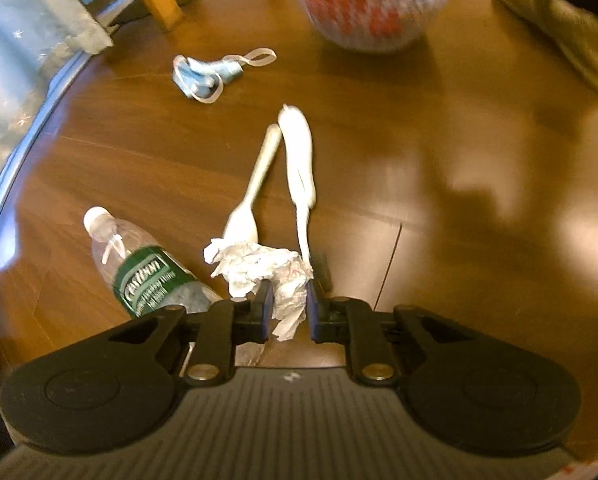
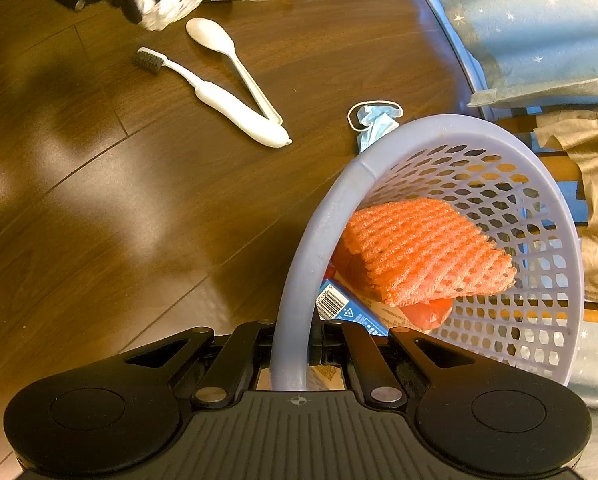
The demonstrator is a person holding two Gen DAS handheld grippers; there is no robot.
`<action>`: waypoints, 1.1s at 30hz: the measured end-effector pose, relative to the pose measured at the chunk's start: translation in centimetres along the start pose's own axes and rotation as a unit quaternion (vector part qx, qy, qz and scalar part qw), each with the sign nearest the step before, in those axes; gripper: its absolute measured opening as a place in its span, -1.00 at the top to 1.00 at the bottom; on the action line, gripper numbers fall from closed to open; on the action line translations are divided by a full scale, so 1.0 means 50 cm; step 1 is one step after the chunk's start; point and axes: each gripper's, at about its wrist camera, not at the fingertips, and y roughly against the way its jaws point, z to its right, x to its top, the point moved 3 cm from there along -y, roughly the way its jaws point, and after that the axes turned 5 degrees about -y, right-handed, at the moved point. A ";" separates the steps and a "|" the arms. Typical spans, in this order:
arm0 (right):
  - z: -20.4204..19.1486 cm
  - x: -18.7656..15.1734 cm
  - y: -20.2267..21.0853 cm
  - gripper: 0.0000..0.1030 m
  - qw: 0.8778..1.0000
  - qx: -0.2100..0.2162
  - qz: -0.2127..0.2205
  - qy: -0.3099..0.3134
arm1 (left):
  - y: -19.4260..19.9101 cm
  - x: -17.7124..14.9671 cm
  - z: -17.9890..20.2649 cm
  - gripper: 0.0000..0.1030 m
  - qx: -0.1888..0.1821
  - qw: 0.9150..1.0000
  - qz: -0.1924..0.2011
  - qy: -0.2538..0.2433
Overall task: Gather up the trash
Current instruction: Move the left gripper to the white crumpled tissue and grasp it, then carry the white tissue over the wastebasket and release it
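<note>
While the left gripper [image 1: 289, 300] pinches a crumpled tissue [image 1: 259, 266] in its jaws just above the wooden table [image 1: 419, 160], the right gripper's [image 2: 295, 344] jaws clamp the lavender basket [image 2: 319, 240] rim; bottle [image 1: 147, 272], spoon [image 1: 251, 188] and toothbrush [image 1: 299, 160] lie nearby.

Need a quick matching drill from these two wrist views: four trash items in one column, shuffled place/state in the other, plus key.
Items:
1. crumpled tissue
2. orange foam net
3. water bottle
4. face mask

Places/states:
A. lying on the floor just outside the basket rim
B. pinched in the left gripper
C. lying on its side on the floor
D. inside the basket, whose rim the right gripper clamps

Pairs: 1-B, 2-D, 3-C, 4-A
</note>
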 end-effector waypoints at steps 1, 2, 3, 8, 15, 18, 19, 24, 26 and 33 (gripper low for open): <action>0.000 0.001 0.000 1.00 1.000 0.000 0.000 0.000 | 0.015 0.009 -0.007 0.73 0.000 1.000 0.005 0.007; 0.001 0.001 0.000 1.00 1.000 0.000 -0.001 0.000 | 0.028 0.018 -0.014 0.73 0.000 1.000 0.010 0.013; 0.001 0.001 0.000 1.00 1.000 0.000 -0.001 0.000 | 0.042 0.027 -0.021 0.73 0.000 1.000 0.015 0.021; 0.001 0.000 0.002 1.00 1.000 -0.001 -0.001 0.002 | 0.124 0.083 -0.064 0.73 0.008 0.998 0.048 0.046; 0.000 0.001 0.005 1.00 1.000 0.000 -0.003 0.002 | 0.236 0.191 -0.092 0.73 0.007 0.992 0.114 0.060; 0.000 0.001 0.005 1.00 1.000 0.000 -0.003 0.003 | 0.266 0.232 -0.084 0.73 -0.001 0.988 0.139 0.059; 0.000 0.002 0.005 1.00 1.000 0.000 -0.003 0.004 | 0.278 0.249 -0.082 0.73 -0.004 0.987 0.150 0.060; -0.003 0.000 0.006 1.00 1.000 0.000 -0.001 0.005 | 0.308 0.331 -0.073 0.73 -0.022 0.979 0.193 0.059; -0.004 -0.001 0.006 1.00 1.000 0.000 -0.001 0.006 | 0.315 0.363 -0.069 0.73 -0.033 0.976 0.206 0.059; -0.002 -0.002 0.009 1.00 1.000 0.002 0.001 0.000 | 0.294 0.444 -0.047 0.72 -0.057 0.972 0.223 0.052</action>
